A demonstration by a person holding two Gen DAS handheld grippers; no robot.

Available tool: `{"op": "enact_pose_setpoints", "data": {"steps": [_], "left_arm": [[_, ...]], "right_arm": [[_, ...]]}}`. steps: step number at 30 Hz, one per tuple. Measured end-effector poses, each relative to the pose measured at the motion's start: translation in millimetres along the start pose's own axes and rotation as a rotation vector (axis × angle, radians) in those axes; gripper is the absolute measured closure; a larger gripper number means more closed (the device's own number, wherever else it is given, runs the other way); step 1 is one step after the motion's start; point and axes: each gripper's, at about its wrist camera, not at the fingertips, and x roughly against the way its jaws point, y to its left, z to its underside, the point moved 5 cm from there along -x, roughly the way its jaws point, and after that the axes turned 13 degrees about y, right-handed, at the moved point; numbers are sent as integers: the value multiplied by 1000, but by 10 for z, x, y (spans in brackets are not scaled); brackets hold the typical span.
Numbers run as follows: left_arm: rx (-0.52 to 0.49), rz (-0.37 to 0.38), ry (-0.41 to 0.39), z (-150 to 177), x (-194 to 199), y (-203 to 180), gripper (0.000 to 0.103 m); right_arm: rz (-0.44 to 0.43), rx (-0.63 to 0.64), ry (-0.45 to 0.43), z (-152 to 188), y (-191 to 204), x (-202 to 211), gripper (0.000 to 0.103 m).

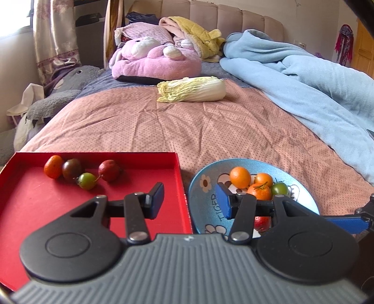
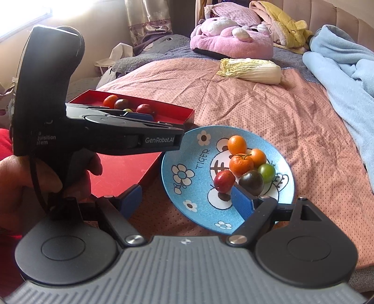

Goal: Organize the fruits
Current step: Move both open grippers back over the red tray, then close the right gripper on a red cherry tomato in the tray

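So there's a napa cabbage (image 1: 191, 89) just lying on the pink dotted bedspread (image 1: 163, 126), a big pink plush (image 1: 155, 59) near the headboard (image 1: 210, 14), a yellow blanket (image 1: 198, 35) behind it, and a crumpled light-blue blanket (image 1: 303, 77) beside it.

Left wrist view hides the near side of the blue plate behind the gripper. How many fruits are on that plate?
Observer: Six on the blue plate: three orange fruits, a green fruit, a red fruit and a dark fruit. Your view hides the dark one completely.
Operator: Is the right gripper holding anything?
Observer: No. The right gripper is open and empty, over the plate's near rim.
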Motion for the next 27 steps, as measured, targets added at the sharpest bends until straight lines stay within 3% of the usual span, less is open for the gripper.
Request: {"op": "enact_pose_setpoints", "data": {"steps": [17, 27], "left_arm": [[141, -73, -2, -95, 116, 524, 52], [198, -183, -13, -186, 239, 1076, 52]], "right_arm": [[-39, 33, -33, -121, 193, -15, 17], [-91, 68, -53, -301, 434, -123, 17]]}}
